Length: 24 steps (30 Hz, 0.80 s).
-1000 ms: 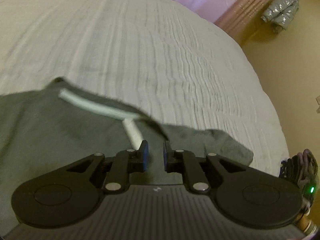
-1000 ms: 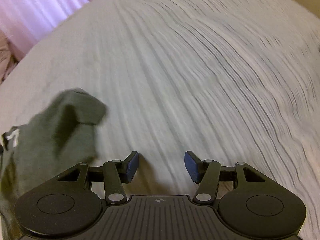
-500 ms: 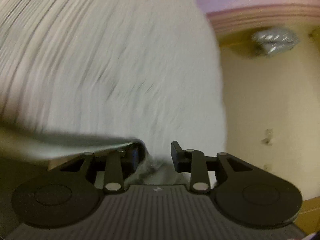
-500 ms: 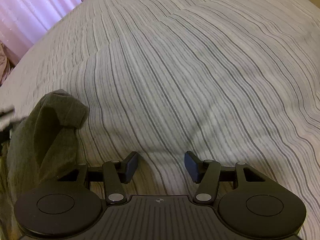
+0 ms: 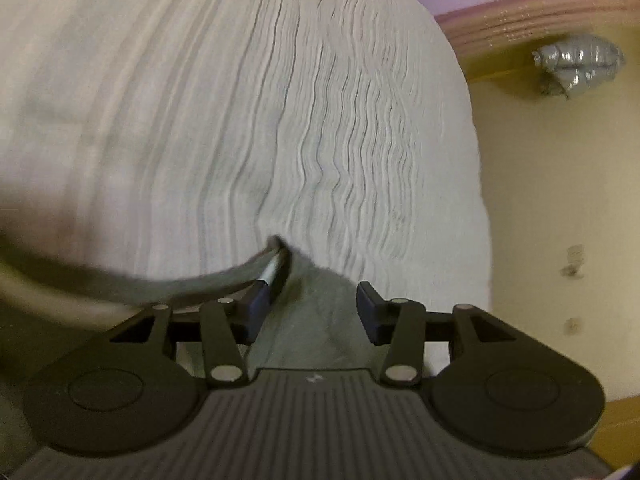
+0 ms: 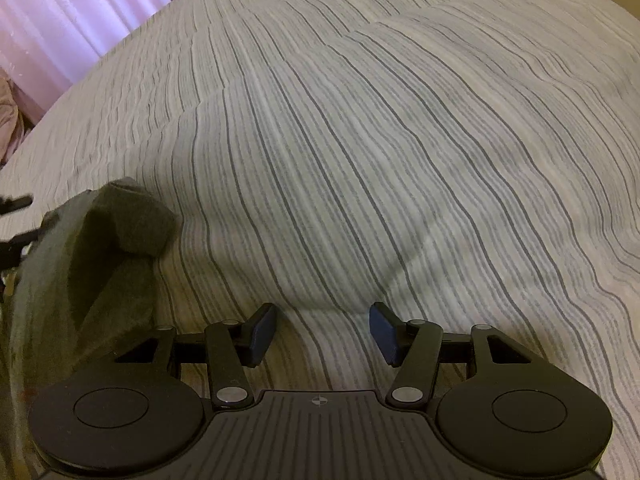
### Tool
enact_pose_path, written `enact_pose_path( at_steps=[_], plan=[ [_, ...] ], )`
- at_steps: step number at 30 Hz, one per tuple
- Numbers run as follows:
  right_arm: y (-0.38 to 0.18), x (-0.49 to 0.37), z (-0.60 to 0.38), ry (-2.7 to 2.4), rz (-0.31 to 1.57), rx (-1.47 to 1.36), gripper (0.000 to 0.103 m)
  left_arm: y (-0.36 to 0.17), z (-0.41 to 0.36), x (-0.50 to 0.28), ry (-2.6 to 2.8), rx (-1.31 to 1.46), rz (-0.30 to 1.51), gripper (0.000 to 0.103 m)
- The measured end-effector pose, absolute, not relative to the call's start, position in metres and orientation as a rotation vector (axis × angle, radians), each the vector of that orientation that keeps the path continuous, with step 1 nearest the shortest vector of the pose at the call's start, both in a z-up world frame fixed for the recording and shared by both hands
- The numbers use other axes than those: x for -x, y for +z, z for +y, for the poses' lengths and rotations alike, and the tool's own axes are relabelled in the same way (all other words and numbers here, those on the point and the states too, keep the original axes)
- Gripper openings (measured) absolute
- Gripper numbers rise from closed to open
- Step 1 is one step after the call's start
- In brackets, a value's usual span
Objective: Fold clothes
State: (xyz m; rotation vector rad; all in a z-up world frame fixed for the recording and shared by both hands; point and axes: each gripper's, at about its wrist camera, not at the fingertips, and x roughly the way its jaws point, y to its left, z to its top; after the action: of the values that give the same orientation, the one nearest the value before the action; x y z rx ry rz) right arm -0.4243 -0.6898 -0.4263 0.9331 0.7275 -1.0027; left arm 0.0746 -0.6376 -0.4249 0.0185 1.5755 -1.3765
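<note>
Left gripper (image 5: pixel 310 304) fingers are opening over the soft, limp grey-green garment (image 5: pixel 316 320) on the striped bed (image 6: pixel 360 140), best pinched at its firmer white-trimmed edge, while the right gripper (image 6: pixel 322 330) hovers spread and empty

- We see a bed (image 6: pixel 360 140) w/ a grey-and-white striped cover (image 5: pixel 240 120), rumpled into wavy creases.
- A dark green garment (image 6: pixel 100 260) lies directly on it, bunched at the left in the right-wrist view.
- In the left-wrist view, the garment reaches the bed's right edge; a white drawstring (image 5: pixel 271 270) lies on it.
</note>
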Motion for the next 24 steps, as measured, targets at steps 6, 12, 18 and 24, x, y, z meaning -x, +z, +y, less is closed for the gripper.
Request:
enact_pose_path(
  at_steps=[6, 12, 18, 24],
  plan=[
    [-0.433, 0.428, -0.698, -0.829, 0.435, -1.177, 0.056, -0.393, -0.563, -0.063, -1.325, 0.094, 1.542, 0.043],
    [-0.461, 0.419, -0.689, -0.673, 0.333, -1.438, 0.038, -0.397, -0.482, -0.04, -1.199, 0.214, 1.658, 0.042],
    [-0.413, 0.421, -0.658, -0.741, 0.244, -1.281, 0.002, -0.384, -0.428, -0.035, -1.148, 0.268, 1.666, 0.041],
    [-0.393, 0.385, -0.618, -0.879, 0.593, -1.012, 0.003, -0.383, -0.412, -0.033, -1.104, 0.265, 1.663, 0.041]
  ],
)
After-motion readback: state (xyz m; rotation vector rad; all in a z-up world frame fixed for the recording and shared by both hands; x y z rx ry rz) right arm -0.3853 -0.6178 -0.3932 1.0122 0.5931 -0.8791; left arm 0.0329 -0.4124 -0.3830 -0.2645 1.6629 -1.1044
